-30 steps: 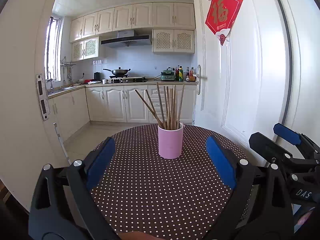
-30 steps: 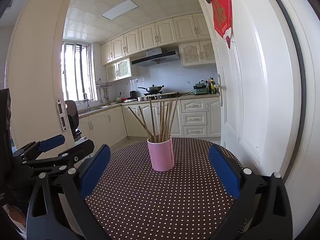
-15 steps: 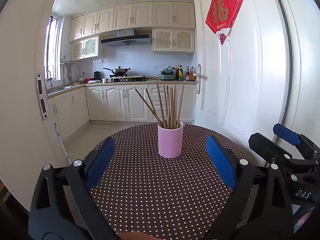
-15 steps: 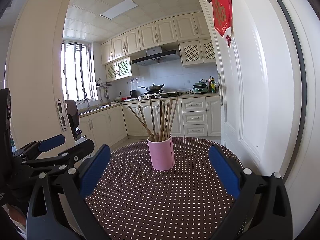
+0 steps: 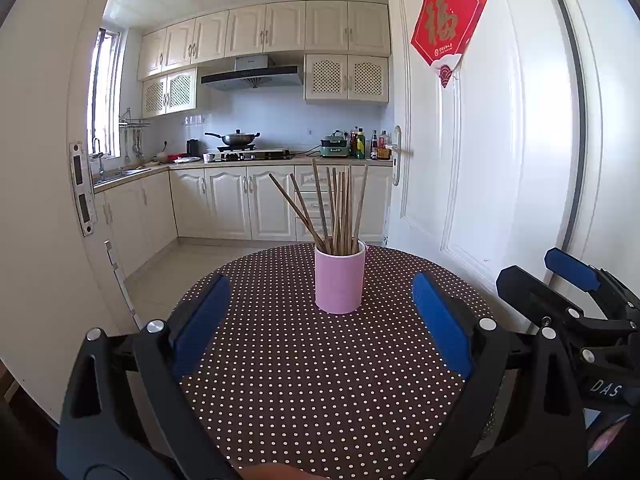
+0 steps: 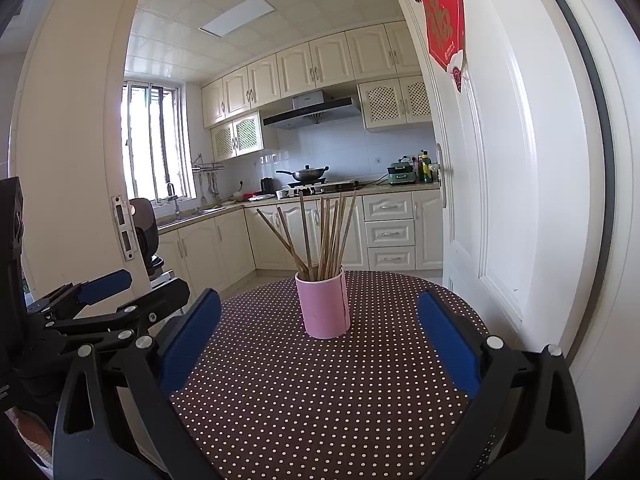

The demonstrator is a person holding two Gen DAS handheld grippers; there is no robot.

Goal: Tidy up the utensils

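A pink cylindrical holder (image 5: 340, 278) stands upright near the middle of the round, dark polka-dotted desk (image 5: 320, 380). It holds a bundle of brown wooden chopsticks (image 5: 338, 208), most nearly vertical, two leaning out to the left.

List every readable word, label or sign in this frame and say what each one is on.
"福": gold character on the red door hanging.
"DAS": white letters on the body of the right tongs, cut off by the edge of the left wrist view.
Small gold print under the character: too small to read.
Range hood badge and counter bottles: too small to read.
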